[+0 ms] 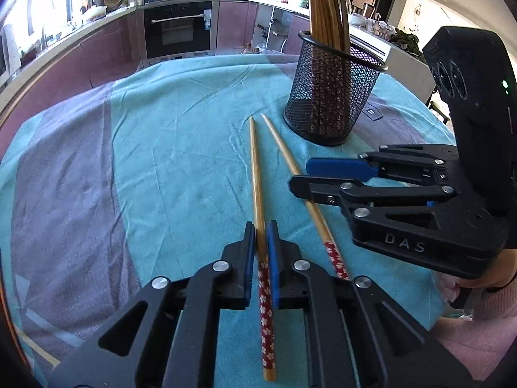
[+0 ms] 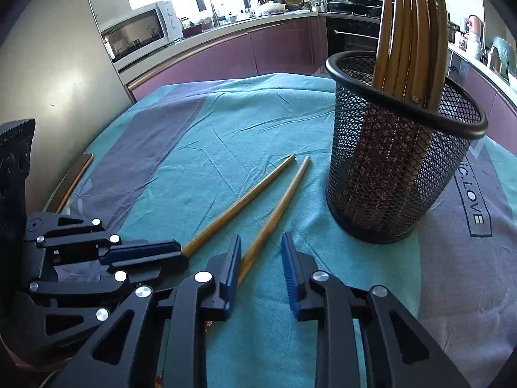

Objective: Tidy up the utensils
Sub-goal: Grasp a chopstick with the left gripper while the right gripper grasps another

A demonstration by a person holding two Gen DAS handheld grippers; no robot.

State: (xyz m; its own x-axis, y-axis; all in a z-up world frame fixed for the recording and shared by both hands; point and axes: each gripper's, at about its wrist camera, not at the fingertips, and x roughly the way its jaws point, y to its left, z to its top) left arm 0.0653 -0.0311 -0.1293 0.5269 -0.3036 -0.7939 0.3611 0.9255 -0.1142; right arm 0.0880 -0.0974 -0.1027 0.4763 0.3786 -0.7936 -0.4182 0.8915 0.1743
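Note:
Two wooden chopsticks with red floral ends lie on the teal cloth. My left gripper (image 1: pixel 261 237) is shut on the left chopstick (image 1: pixel 257 174), which also shows in the right wrist view (image 2: pixel 239 207). My right gripper (image 2: pixel 261 252) is open, its jaws on either side of the right chopstick (image 2: pixel 278 210), low over the cloth; the same chopstick shows in the left wrist view (image 1: pixel 290 165). In that view the right gripper (image 1: pixel 302 174) comes in from the right. A black mesh holder (image 2: pixel 397 174) with several chopsticks stands just beyond; it also shows in the left wrist view (image 1: pixel 329 97).
The table is covered by a teal and grey cloth (image 1: pixel 161 129). Kitchen counters, an oven (image 1: pixel 177 29) and a microwave (image 2: pixel 139 32) stand beyond the table's far edge.

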